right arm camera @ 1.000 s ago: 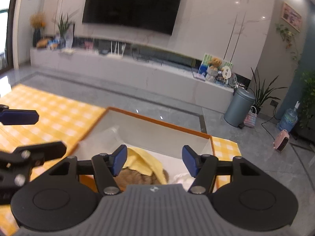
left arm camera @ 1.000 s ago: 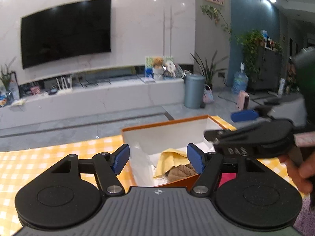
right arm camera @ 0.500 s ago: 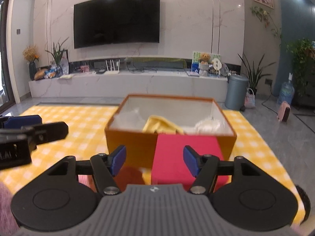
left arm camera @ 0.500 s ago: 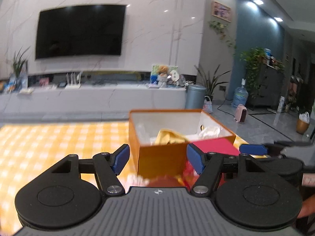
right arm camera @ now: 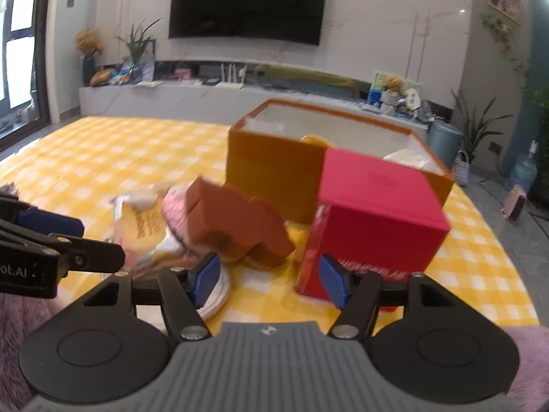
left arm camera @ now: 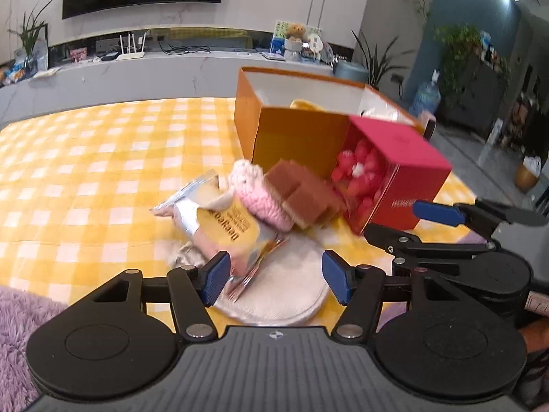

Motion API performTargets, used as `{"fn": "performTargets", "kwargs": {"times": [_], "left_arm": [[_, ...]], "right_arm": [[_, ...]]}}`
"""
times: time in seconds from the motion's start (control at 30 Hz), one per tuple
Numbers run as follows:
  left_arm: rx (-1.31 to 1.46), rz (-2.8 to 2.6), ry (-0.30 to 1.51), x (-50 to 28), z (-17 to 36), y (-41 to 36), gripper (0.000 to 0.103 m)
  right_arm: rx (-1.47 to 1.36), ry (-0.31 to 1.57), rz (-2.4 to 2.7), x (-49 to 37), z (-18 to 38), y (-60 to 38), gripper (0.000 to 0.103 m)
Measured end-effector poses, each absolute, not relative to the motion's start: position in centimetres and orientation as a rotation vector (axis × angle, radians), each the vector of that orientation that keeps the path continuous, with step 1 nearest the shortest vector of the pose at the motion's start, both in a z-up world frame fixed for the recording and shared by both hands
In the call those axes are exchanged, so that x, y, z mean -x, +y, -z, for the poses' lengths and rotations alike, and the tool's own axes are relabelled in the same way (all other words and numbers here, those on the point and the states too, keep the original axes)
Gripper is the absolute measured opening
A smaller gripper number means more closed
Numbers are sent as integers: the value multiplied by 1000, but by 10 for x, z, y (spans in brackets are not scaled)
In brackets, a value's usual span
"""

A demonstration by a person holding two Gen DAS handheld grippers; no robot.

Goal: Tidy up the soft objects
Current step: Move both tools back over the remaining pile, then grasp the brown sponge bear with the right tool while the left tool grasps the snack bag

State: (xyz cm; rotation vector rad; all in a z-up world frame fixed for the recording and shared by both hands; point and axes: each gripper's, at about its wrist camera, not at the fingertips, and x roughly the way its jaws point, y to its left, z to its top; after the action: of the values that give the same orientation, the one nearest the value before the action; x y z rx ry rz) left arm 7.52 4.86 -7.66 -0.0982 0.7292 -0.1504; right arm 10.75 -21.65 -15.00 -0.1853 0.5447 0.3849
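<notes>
Soft objects lie heaped on the yellow checked bench (left arm camera: pixel 85 171) in front of the orange box (left arm camera: pixel 295 137): a foil snack packet (left arm camera: pixel 219 226), a pink knitted piece (left arm camera: pixel 257 195), brown sponges (left arm camera: pixel 302 192) and a white round pad (left arm camera: pixel 291 285) beneath them. A red box (left arm camera: pixel 401 178) lies on its side just beside the orange one, red soft pieces (left arm camera: pixel 360 171) showing in its mouth. The left tool (left arm camera: pixel 272 276) hangs over the pad, jaws closing, nothing pressed between them. The right tool (right arm camera: pixel 267 274) stands open and empty, between the sponges and the red box.
</notes>
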Motion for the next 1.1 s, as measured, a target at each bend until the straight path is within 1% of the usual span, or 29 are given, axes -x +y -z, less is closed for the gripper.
{"fn": "performTargets", "kwargs": {"times": [0.07, 0.27, 0.43, 0.5, 0.6, 0.7, 0.83, 1.03, 1.07, 1.1], "left_arm": [[96, 142, 741, -75, 83, 49, 70], [156, 106, 787, -66, 102, 51, 69], [179, 72, 774, -71, 102, 55, 69], [183, 60, 780, -76, 101, 58, 69], [154, 36, 806, -88, 97, 61, 69], [124, 6, 827, -97, 95, 68, 69], [178, 7, 836, -105, 98, 80, 69], [192, 14, 852, -113, 104, 83, 69], [193, 15, 855, -114, 105, 83, 69], [195, 18, 859, -115, 106, 83, 69]], "right_arm": [[188, 567, -393, -112, 153, -214, 64], [179, 619, -391, -121, 164, -213, 64], [153, 609, -408, -124, 159, -208, 64], [147, 586, -432, -126, 154, -203, 66], [173, 579, -459, -133, 152, -190, 66], [211, 584, -470, -143, 155, -178, 66], [286, 605, -492, -152, 167, -162, 66], [293, 610, -485, -167, 171, -156, 66], [296, 606, -486, -168, 171, -156, 65], [302, 600, -489, -169, 171, -155, 61]]}}
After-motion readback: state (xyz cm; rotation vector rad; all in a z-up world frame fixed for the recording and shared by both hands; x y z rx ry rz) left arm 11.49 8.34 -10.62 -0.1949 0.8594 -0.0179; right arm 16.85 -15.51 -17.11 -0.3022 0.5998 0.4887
